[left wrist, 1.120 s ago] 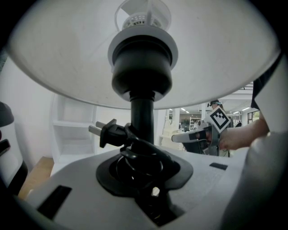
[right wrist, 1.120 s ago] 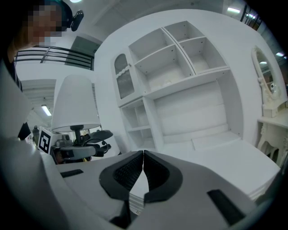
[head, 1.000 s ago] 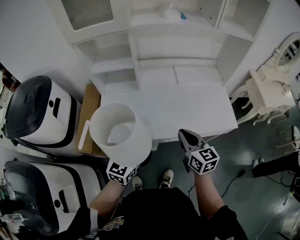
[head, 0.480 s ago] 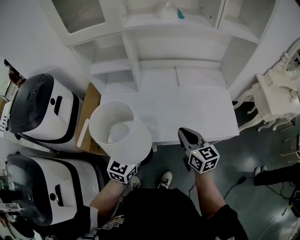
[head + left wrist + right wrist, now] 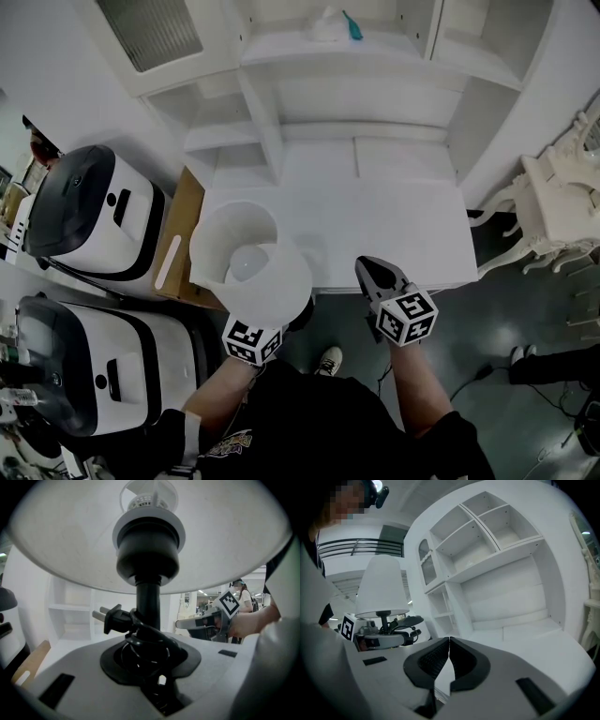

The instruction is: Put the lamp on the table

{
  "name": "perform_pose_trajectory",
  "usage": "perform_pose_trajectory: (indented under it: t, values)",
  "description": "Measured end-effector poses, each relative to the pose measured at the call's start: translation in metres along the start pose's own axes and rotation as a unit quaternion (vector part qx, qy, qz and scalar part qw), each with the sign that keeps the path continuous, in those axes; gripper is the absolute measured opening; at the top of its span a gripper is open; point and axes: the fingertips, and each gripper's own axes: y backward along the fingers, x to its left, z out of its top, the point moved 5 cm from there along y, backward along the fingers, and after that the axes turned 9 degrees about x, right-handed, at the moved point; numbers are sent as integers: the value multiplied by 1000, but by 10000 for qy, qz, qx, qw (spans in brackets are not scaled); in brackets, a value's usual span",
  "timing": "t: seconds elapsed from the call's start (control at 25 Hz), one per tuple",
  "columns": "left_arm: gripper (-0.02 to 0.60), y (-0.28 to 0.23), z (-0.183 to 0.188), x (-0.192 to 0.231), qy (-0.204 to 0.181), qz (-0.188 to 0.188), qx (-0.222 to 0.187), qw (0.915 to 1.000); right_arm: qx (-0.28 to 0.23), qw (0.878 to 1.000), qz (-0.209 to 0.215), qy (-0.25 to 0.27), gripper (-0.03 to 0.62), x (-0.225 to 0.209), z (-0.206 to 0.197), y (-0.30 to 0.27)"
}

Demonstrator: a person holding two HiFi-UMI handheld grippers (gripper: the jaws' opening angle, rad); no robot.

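The lamp has a white shade (image 5: 248,258) and a black stem (image 5: 148,597). Its black cord is wound round the stem's foot, with the plug (image 5: 108,618) sticking out to the left. My left gripper (image 5: 149,654) is shut on the foot of the stem and holds the lamp upright, over the front left corner of the white table (image 5: 394,225). In the head view the shade hides the left fingers; only the marker cube (image 5: 251,341) shows. My right gripper (image 5: 368,269) is shut and empty, level with the table's front edge. It also shows in its own view (image 5: 449,640).
A white shelf unit (image 5: 281,103) rises at the back of the table, with a teal item (image 5: 352,23) on its top shelf. Two black-and-white machines (image 5: 94,220) (image 5: 103,375) and a brown board (image 5: 173,248) stand at the left. A white ornate chair (image 5: 562,202) is at the right.
Both grippers have moved toward the table. The lamp shade now lies further over the table's front left corner. Neither gripper's jaws have changed.
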Motion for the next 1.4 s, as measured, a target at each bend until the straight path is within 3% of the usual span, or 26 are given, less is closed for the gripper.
perform_pose_trajectory:
  t: [0.76, 1.08, 1.4]
  values:
    - [112, -39, 16, 7, -122, -227, -76, 9996, -20, 9996, -296, 10, 26, -22, 20, 2]
    - [112, -79, 27, 30, -259, -406, -76, 9988, -80, 9987, -424, 288, 26, -45, 29, -22]
    - [112, -120, 33, 60, -314, -365, -24, 9988, 106, 9990, -400, 175, 26, -72, 35, -54]
